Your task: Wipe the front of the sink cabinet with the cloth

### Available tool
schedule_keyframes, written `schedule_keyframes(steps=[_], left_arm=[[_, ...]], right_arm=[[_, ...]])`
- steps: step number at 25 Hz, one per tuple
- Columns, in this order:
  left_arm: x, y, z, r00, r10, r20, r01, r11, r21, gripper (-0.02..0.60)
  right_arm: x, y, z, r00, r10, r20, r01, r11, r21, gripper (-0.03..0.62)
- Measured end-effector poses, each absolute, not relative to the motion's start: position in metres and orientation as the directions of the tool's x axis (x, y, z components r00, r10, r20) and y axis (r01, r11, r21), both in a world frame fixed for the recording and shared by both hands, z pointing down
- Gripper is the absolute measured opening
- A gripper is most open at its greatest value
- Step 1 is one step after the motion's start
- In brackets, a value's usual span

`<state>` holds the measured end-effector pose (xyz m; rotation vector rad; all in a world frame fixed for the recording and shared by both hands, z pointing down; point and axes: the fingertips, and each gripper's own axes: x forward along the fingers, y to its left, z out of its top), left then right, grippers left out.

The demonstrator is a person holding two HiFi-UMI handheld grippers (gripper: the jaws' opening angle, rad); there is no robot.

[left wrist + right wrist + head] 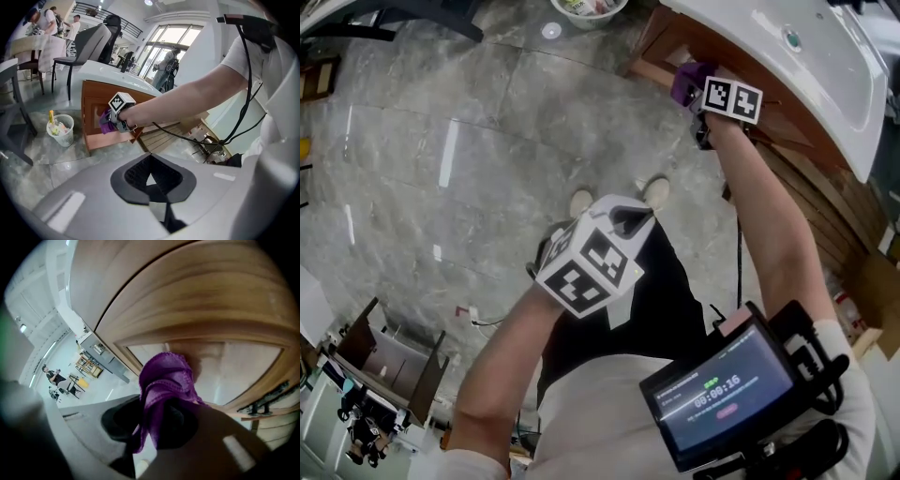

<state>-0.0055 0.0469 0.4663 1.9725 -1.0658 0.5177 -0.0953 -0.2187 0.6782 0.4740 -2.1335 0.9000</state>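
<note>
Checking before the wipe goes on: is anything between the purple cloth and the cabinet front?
Nothing visible stands between them. The right gripper holds the purple cloth right up against the cabinet front, seemingly touching its panel, with no object in between.

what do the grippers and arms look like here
Both have pale grey shells with dark jaw pads: the left gripper and the right gripper. Each carries a white cube printed with black square markers. The arms are bare below short white sleeves, and a thin black cable runs beside the right arm.
</note>
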Motion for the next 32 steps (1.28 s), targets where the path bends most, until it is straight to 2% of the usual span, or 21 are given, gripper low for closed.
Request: schedule_keyframes(steps=[20,26,32], left_arm=[[-0.059,0.09,0.472,0.513,-0.557,0.653,-0.848,-0.21,0.487,0.007],[-0.046,0.094,0.459,0.535,-0.564,0.629,-0.833,-0.226,0.506,0.006],[-0.021,0.094,0.461,0.578,-0.519,0.63,-0.814,-0.302,0.497,0.008]], right_arm=[[-0.207,-0.159,0.673,-0.667,0.055,0.743,-0.427,0.788,-0.443,0.081],[-0.194,-0.139,0.656,-0.69,0.064,0.721,-0.401,0.796,-0.454,0.081],[-0.133,-0.121,0.646,-0.726,0.045,0.686,-0.427,0.752,-0.502,0.081]])
